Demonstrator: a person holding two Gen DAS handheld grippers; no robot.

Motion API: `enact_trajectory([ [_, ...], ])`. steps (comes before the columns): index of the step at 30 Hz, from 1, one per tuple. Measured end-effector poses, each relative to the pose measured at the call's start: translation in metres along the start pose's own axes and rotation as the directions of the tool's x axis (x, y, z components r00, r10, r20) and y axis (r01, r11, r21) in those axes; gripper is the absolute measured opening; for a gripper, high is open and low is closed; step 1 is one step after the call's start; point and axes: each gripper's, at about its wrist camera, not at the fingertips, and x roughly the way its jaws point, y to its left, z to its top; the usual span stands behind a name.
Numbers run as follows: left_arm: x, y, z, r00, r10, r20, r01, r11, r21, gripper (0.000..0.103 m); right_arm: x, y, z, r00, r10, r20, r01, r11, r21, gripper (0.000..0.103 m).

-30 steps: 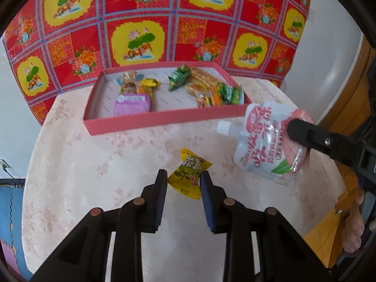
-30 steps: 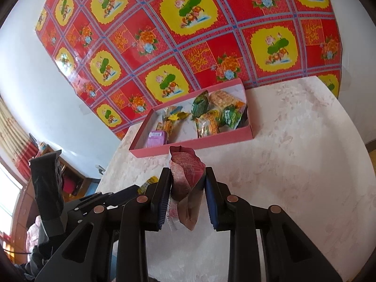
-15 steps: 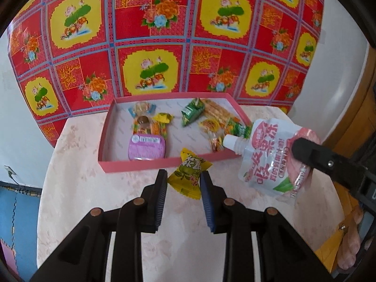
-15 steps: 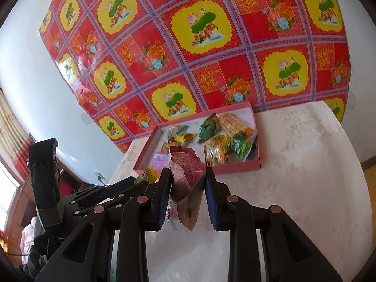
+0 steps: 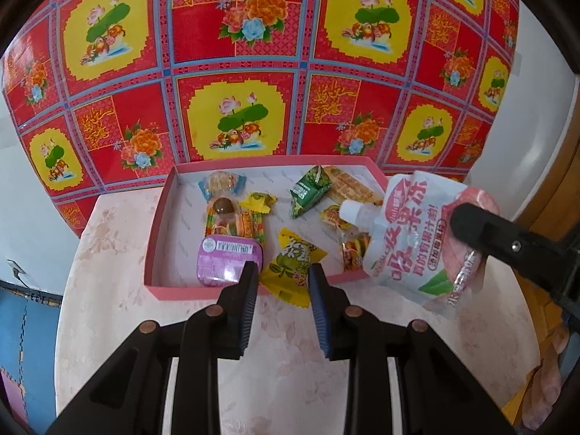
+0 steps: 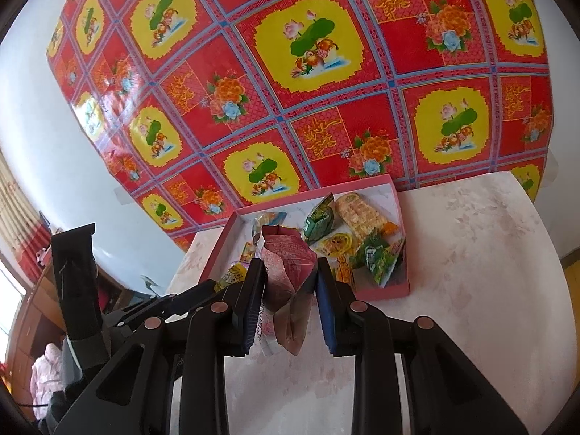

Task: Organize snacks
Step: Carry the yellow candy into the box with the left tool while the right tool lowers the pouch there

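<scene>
My left gripper (image 5: 283, 274) is shut on a yellow candy packet (image 5: 292, 267) and holds it over the front wall of the pink tray (image 5: 188, 291). My right gripper (image 6: 289, 278) is shut on a white and pink jelly drink pouch (image 6: 288, 277); in the left wrist view the pouch (image 5: 413, 239) hangs over the tray's right front corner. The tray (image 6: 384, 291) holds several snacks, among them a purple box (image 5: 228, 259) and a green packet (image 5: 310, 190).
The tray stands at the back of a pale marbled table (image 5: 108, 290) against a red and yellow patterned wall sheet (image 5: 232, 72). The left gripper's body (image 6: 108, 311) shows at the left in the right wrist view. Wooden furniture (image 5: 558, 188) stands at the right.
Both grippers have moved forward toward the tray with their loads. The yellow packet has come from above the table to the tray's front wall; the pouch now hangs over the tray's right corner.
</scene>
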Motion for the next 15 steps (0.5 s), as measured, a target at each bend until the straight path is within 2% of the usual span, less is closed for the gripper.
enact_trajectory([
  [8, 0.021, 0.001, 0.011, 1.000, 0.027, -0.005, -0.027, 1.000, 0.010, 0.030, 0.025, -0.001, 0.011, 1.000, -0.014, -0.011, 0.014, 1.000, -0.001, 0.029],
  [15, 0.040, 0.010, 0.019, 0.999, 0.035, -0.022, -0.035, 0.999, -0.017, 0.030, 0.044, -0.007, 0.018, 0.999, -0.026, -0.021, 0.026, 1.000, 0.010, 0.029],
])
